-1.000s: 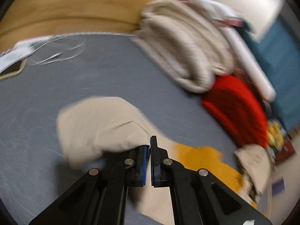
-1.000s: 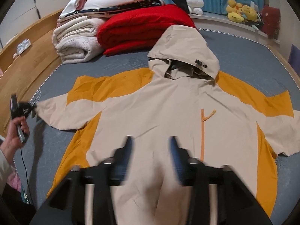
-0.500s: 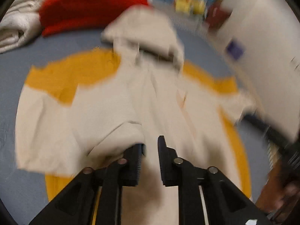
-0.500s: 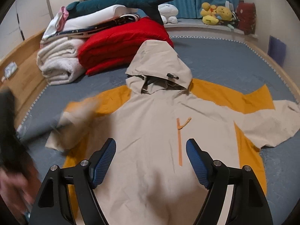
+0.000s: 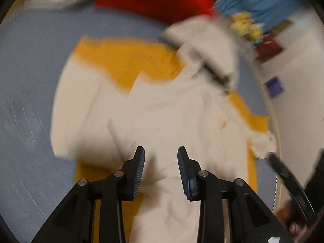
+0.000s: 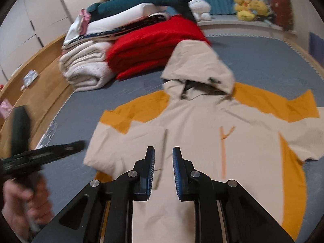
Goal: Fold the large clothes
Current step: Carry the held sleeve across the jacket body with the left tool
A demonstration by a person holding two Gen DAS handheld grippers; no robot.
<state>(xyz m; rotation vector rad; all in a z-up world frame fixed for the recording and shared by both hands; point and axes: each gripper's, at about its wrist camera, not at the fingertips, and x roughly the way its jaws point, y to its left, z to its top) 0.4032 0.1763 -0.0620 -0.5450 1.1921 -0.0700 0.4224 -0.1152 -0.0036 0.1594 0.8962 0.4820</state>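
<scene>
While both fingers (image 5: 141, 168) gape, jacket (image 6: 202, 133) lies beneath.

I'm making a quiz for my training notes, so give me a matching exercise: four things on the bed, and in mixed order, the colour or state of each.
Things:
1. jacket sleeve
2. hood
3. folded blanket
4. plush shark

States:
A. dark teal, on top of the pile
B. folded in over the jacket body
C. red, behind the hood
D. beige, lying flat above the collar

Pairs: 1-B, 2-D, 3-C, 4-A
</scene>
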